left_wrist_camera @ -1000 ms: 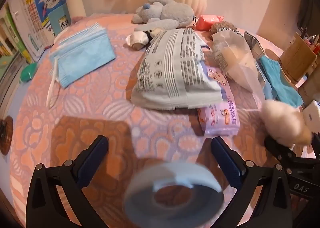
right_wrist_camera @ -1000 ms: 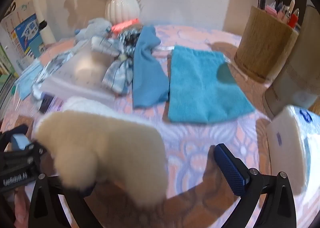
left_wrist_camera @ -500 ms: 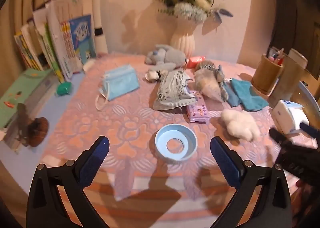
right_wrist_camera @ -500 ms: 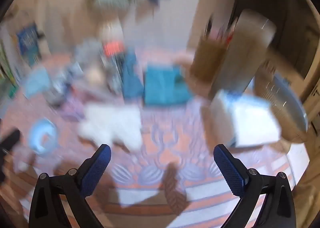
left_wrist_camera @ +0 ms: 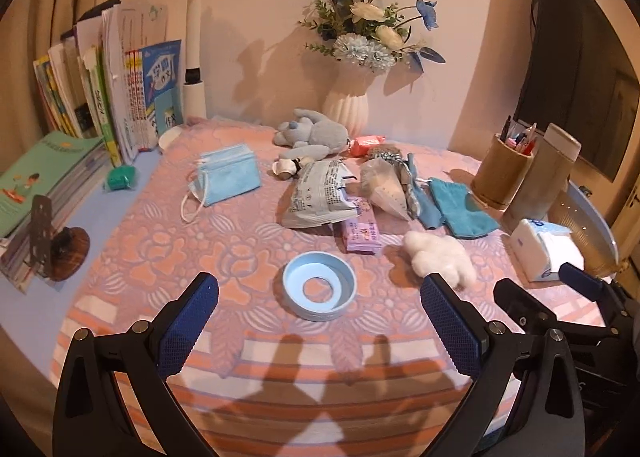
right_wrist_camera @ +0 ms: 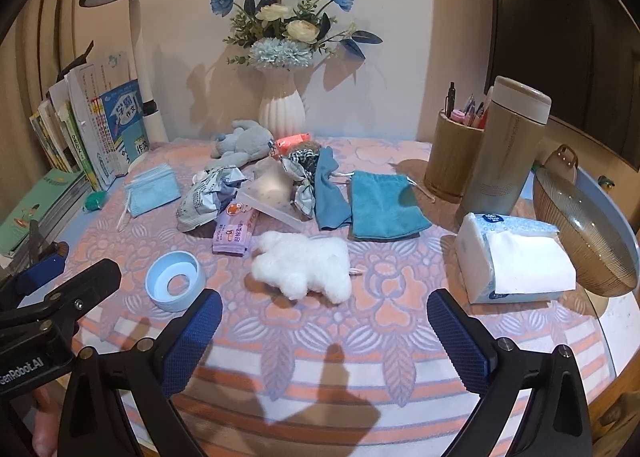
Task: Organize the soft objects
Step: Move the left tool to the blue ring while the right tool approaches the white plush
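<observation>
Hanging above the near edge of the tabletop [right_wrist_camera: 360, 385], the left tool [left_wrist_camera: 316, 321] and right tool [right_wrist_camera: 324, 329] are both spread wide, gripping nothing. The fluffy white toy [right_wrist_camera: 306, 267] lies flat between the blue tape ring [right_wrist_camera: 175, 281] and the tissue pack [right_wrist_camera: 516, 261].

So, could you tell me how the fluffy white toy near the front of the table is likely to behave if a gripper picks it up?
The fluffy white toy looks like stuffed plush, so it would probably squash between the fingers and sag rather than stay stiff. It seems light for its bulk. Lying flat on the patterned cloth, it is unlikely to roll, and its fuzzy pile should grip well.
</observation>
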Demonstrator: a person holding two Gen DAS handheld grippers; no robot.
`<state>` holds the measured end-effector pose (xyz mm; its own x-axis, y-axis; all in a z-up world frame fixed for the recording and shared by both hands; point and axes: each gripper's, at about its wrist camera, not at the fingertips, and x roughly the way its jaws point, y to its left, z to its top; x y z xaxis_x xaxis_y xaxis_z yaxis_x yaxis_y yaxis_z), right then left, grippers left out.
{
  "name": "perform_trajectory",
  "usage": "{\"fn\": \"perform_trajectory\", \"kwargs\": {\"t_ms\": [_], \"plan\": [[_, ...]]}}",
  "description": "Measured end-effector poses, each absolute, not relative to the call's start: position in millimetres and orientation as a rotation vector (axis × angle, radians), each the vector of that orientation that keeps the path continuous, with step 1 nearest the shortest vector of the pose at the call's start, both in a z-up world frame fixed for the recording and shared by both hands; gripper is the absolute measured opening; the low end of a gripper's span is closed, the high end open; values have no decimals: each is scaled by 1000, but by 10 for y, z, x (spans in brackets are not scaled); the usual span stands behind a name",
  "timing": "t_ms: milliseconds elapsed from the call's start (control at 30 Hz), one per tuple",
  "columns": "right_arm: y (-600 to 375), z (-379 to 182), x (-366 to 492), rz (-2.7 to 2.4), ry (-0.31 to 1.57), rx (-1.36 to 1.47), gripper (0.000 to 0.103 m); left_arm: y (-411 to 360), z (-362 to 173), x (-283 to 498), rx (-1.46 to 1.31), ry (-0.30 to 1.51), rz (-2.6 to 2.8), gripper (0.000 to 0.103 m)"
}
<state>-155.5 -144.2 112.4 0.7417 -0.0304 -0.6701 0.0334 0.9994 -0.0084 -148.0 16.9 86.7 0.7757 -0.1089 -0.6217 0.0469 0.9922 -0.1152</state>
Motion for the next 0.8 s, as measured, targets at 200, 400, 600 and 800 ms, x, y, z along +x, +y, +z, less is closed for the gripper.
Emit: {"fn": "perform_trajectory", "kwargs": {"t_ms": [200,400,600,800], "plan": [[-1514,1079,-1502,-26,774,35,102,208,817,-1403,-108,711,-82,101],[-1521,1052,-1482,-16,786,48,102,205,787,-1362,-112,724,-78,101],[-1553,990,-1457,-8,808,77,102,218,750,-1323,-119,741,-79,101],[-1596,952,-1434,-8,815,87,102,234,691,-1292,-118,751,-81,101]]}}
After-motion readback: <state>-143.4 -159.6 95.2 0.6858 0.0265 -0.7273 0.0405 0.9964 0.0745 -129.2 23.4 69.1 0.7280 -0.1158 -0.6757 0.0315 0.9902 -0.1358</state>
